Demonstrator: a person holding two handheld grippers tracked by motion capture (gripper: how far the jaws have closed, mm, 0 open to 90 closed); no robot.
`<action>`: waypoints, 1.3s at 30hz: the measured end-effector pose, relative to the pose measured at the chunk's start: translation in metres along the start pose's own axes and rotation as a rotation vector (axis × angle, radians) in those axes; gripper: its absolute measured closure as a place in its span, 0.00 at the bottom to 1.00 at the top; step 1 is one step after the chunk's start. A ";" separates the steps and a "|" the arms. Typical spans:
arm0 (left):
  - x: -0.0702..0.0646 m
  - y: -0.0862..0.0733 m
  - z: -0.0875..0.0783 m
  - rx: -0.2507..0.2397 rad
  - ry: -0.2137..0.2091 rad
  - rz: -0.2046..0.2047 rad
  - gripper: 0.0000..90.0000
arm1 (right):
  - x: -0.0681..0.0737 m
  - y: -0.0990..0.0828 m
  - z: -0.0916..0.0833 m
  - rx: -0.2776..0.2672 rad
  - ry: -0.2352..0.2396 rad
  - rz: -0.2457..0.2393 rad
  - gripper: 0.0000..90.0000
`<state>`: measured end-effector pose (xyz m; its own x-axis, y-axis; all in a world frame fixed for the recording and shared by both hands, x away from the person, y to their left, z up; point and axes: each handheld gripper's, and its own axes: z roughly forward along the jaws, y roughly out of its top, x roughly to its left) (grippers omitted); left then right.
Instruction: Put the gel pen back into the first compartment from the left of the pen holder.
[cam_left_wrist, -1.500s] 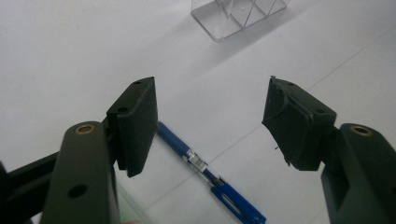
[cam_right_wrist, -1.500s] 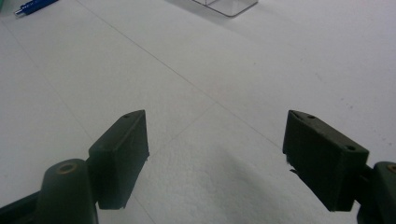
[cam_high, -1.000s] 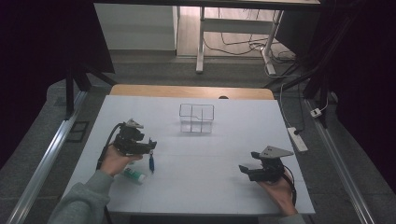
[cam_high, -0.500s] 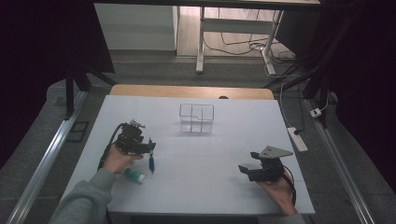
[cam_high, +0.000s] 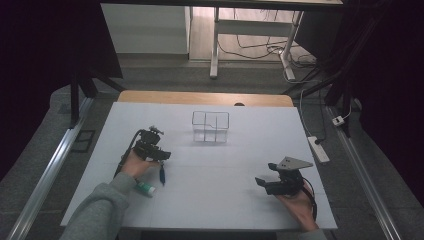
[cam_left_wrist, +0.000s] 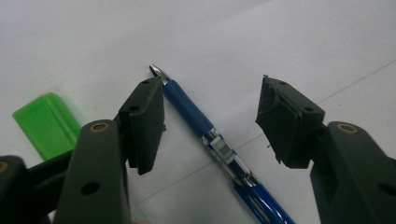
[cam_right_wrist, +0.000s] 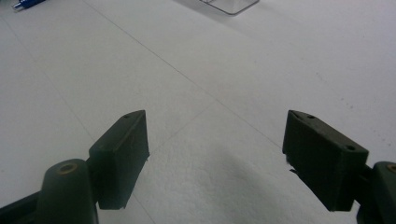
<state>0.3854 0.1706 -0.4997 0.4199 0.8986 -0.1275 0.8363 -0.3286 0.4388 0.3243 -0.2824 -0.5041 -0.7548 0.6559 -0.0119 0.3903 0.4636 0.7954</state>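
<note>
Left hand-held gripper (cam_left_wrist: 210, 116) released, jaws straddling the slim blue plastic pen (cam_left_wrist: 219, 149); its near jaw crowds the tip (may skid it). Right hand-held gripper (cam_right_wrist: 217, 158) released, idle.

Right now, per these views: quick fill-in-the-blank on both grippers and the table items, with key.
1. The left gripper is open over a ____ pen.
2. The cap beside that pen is ____.
3. The right gripper holds ____.
4. The wire rack stands ____ from the person than both grippers.

Key: blue; green; nothing; farther
</note>
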 end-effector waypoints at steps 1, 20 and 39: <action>0.000 0.001 0.001 0.007 0.003 0.000 0.47 | 0.000 0.000 0.000 0.000 0.000 0.000 0.24; 0.005 0.008 0.020 0.075 0.082 -0.025 0.65 | 0.000 0.000 0.001 0.008 -0.004 -0.008 0.24; -0.010 0.009 0.022 0.058 0.111 0.036 0.89 | 0.001 0.000 0.003 0.028 -0.021 -0.020 0.25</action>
<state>0.3968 0.1520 -0.5143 0.4111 0.9115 -0.0125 0.8420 -0.3744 0.3884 0.3250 -0.2797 -0.5065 -0.7516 0.6584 -0.0411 0.3896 0.4933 0.7777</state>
